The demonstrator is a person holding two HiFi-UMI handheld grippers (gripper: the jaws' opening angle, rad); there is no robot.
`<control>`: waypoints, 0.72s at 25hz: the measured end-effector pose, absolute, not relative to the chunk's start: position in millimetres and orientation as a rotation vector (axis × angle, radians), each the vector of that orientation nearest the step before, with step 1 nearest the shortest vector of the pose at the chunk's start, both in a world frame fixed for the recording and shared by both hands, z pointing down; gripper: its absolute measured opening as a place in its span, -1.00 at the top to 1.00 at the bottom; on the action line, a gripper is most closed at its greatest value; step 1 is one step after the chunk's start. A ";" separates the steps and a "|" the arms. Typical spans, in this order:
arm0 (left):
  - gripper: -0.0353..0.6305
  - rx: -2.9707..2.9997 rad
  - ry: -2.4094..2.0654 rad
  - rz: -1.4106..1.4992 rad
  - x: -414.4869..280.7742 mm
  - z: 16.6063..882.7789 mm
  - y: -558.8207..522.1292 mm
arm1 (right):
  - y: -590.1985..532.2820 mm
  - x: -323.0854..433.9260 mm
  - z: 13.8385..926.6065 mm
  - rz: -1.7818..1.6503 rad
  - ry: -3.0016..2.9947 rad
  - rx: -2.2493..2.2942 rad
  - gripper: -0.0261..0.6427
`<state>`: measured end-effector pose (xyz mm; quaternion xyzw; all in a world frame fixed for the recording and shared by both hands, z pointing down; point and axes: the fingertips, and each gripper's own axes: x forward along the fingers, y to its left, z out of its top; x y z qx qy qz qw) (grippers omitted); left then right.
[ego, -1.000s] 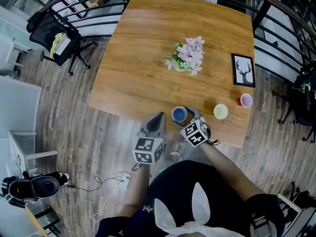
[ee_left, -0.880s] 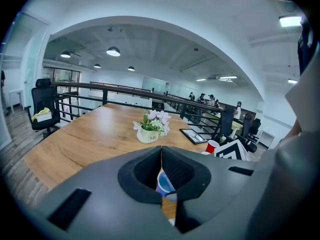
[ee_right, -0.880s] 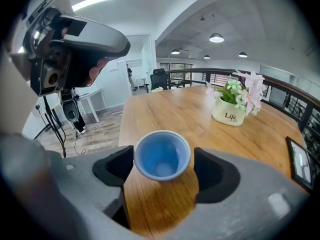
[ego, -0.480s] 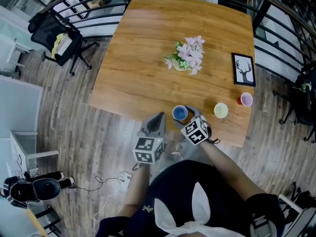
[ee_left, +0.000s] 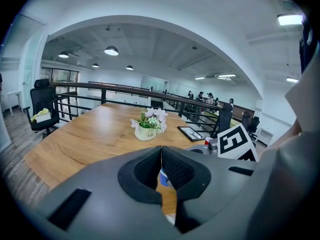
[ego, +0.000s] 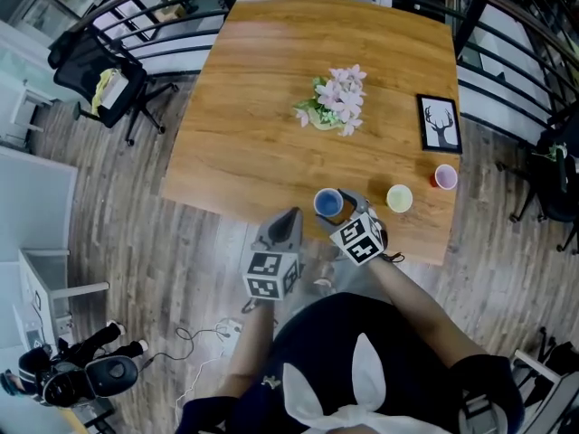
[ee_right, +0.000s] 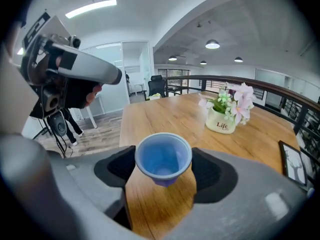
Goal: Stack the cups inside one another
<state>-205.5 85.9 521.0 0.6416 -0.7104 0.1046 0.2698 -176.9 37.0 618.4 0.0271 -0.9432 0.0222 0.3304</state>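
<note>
My right gripper (ee_right: 162, 171) has the blue cup (ee_right: 163, 156) between its jaws. They have just been closing, and in the right gripper view both pads sit against the cup's wall just under the rim, so I read this as a grip. The cup is upright with its mouth open to me and nothing inside. Its base looks just clear of the wood, though I can't be sure of that. In the head view it sits near the table's (ego: 253, 116) near edge.

My left gripper (ee_left: 161, 151) is pressed together on nothing. It hangs off the table's near edge, just beside the right one, and is pointed toward the blue cup.

To the right along the same edge stands the yellow cup (ego: 399, 197), near but apart. The pink cup (ego: 445, 176) is a little beyond that, close to the framed deer picture (ego: 439, 124). The flower pot (ego: 327, 107) stands well back, mid-table.

I judge I'm on the first pick, with one cup in hand and nothing nested yet. Next I need to carry the blue cup level to the right and centre it over the yellow cup's mouth. Then I lower it straight in before I spread the jaws. If it's tilted or off-centre it could knock the light yellow cup toward the edge, so my idle left gripper could steady that one.
</note>
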 end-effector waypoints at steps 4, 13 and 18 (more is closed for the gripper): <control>0.83 1.756 -1.904 0.286 -199.3 519.8 80.3 | 26.9 -170.6 594.7 0.068 -2.517 0.113 -0.11; 0.83 1.817 -1.899 0.275 -191.5 513.7 69.8 | 12.3 -157.1 531.1 0.119 -2.639 0.197 -0.11; 0.83 1.828 -1.888 0.269 -187.3 511.2 74.2 | 9.1 -144.6 498.8 0.126 -2.704 0.242 -0.11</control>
